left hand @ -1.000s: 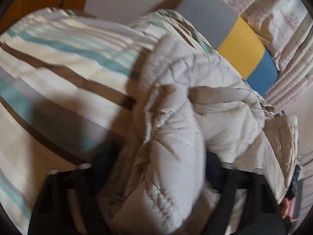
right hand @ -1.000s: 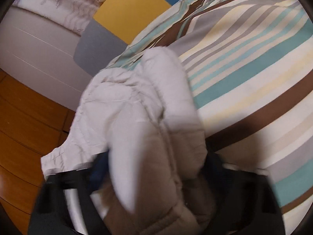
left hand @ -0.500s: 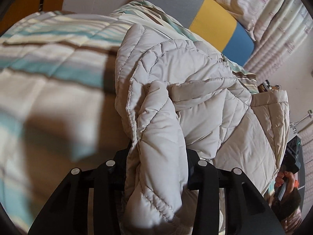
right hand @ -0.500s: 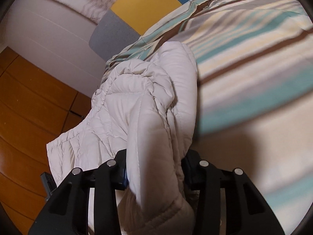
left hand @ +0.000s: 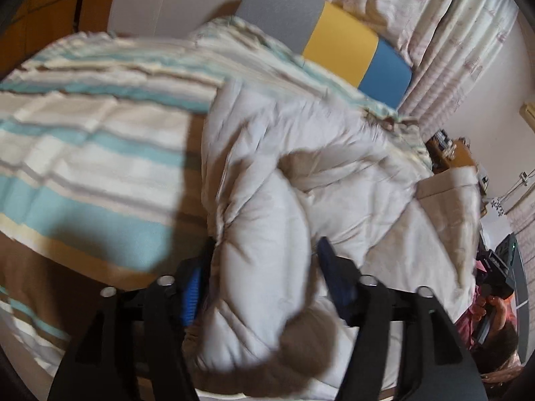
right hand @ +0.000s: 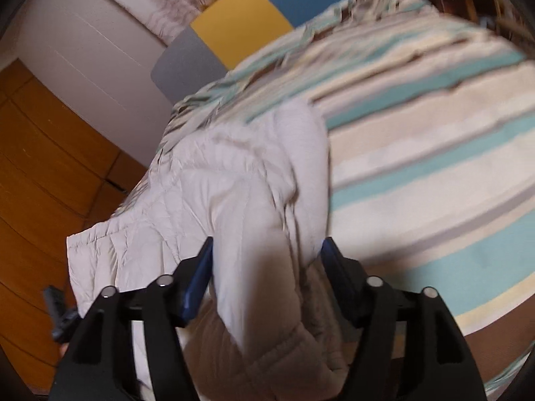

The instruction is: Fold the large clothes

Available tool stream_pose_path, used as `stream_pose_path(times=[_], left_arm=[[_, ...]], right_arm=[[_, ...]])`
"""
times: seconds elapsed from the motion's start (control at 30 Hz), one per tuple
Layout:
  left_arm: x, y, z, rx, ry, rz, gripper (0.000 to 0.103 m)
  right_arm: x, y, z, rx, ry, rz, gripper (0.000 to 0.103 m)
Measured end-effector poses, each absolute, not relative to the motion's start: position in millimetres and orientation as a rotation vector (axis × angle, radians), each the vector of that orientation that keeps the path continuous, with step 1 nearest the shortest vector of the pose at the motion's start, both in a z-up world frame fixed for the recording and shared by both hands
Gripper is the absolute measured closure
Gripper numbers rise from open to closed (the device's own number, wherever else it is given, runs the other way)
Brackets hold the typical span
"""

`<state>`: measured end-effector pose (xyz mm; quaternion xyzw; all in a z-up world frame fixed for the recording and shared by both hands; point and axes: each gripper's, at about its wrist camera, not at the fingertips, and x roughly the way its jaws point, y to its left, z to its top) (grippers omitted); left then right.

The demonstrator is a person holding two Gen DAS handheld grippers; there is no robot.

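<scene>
A pale quilted jacket (left hand: 301, 173) sprawls across a striped bed (left hand: 83, 153); left gripper (left hand: 264, 267) and right gripper (right hand: 267, 260), jaws just reopened, straddle puffy folds unclamped. No writing legible.

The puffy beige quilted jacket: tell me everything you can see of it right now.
The puffy beige quilted jacket looks like soft, stitched down padding, off-white with darker tan folds. It lies bunched on the striped bed cover, one flat edge hanging past the bed's side above the wooden floor. A thick roll of it sits between the jaws of the left gripper, another between those of the right gripper; both have just been opening, and the blur hides whether the pads still press.
</scene>
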<state>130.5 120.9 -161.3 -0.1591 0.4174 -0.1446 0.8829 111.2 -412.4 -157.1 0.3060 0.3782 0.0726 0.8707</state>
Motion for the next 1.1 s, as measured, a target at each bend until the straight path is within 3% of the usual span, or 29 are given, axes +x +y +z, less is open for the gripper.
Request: stream_pose_path(times=[0.07,0.33,0.4,0.43,0.5,0.57,0.7,1.1], left_arm=[[130.0,125.9,-147.1,-0.327,0.812,-0.283,0.022],[179.4,97.8,-163.4,-0.253,0.908,-0.312,0.02],[178.5,93.7,-165.1,-0.256,0.903,-0.303,0.035],[176.3,94.7,-164.9,-0.255,0.9,-0.299,0.042],[170.0,99.8,-155.8,-0.268,0.874,-0.287,0.074],[165.4,107.9,-146.5,-0.309,0.853,-0.299,0.082],[159.8,115.5,-114.9,-0.3,0.761,-0.275,0.089],[177.1,113.5,-59.5,-0.358,0.448,-0.158,0.089]], right_arm=[[115.4,-411.3,-142.6,0.598,0.747,0.129,0.02],[173.1,-373.1,-143.2,0.433,0.85,0.174,0.02],[173.4,-365.1,-151.2,0.392,0.874,0.187,0.048],[174.9,-358.7,-152.3,0.381,0.883,0.205,0.054],[170.5,-353.0,-150.9,0.38,0.871,0.237,0.077],[160.9,-353.2,-143.5,0.35,0.848,0.239,0.083],[148.4,-357.7,-109.0,0.317,0.754,0.214,0.086],[153.1,-364.9,-50.9,0.296,0.509,0.082,0.087]])
